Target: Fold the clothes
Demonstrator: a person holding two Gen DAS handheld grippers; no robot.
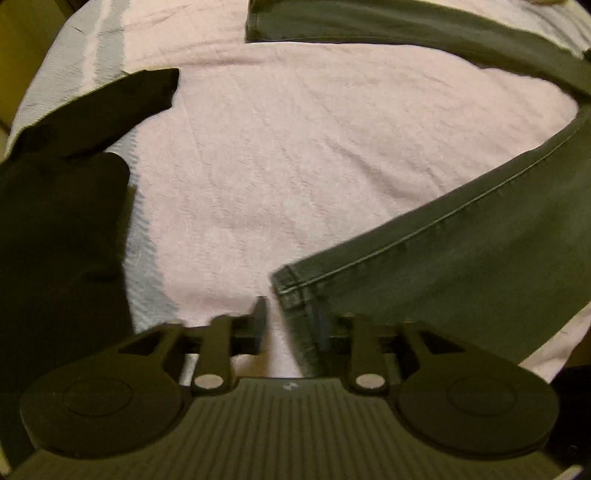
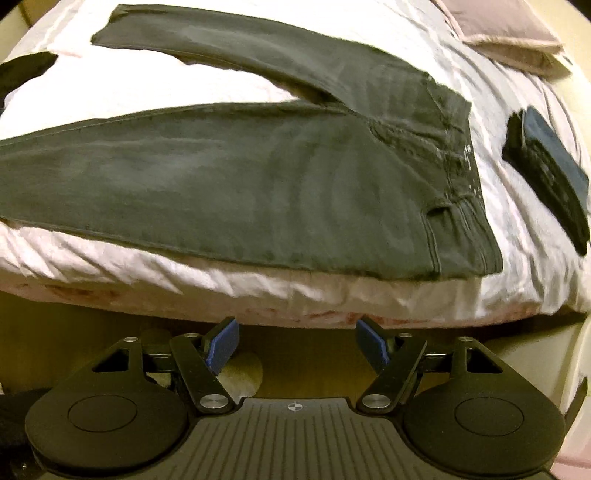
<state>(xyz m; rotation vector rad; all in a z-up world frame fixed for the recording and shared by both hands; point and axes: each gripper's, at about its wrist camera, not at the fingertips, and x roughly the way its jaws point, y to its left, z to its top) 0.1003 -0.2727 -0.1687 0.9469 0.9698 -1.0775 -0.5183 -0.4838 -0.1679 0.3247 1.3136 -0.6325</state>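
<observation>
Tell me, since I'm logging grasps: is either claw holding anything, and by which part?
Nothing gripped: left claw straddles the jeans' hem; right claw empty.

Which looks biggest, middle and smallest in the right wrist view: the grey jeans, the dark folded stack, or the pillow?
1. Grey jeans, by far the largest.
2 and 3. Dark folded stack and pillow look about alike; the pillow lies farther away and is cut off by the edge, so no ranking.

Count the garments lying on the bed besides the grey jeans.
2, maybe more hidden: a black garment at the bed's left edge, past the jeans' hems, and a folded dark stack right of the waistband; it may hold several pieces.
</observation>
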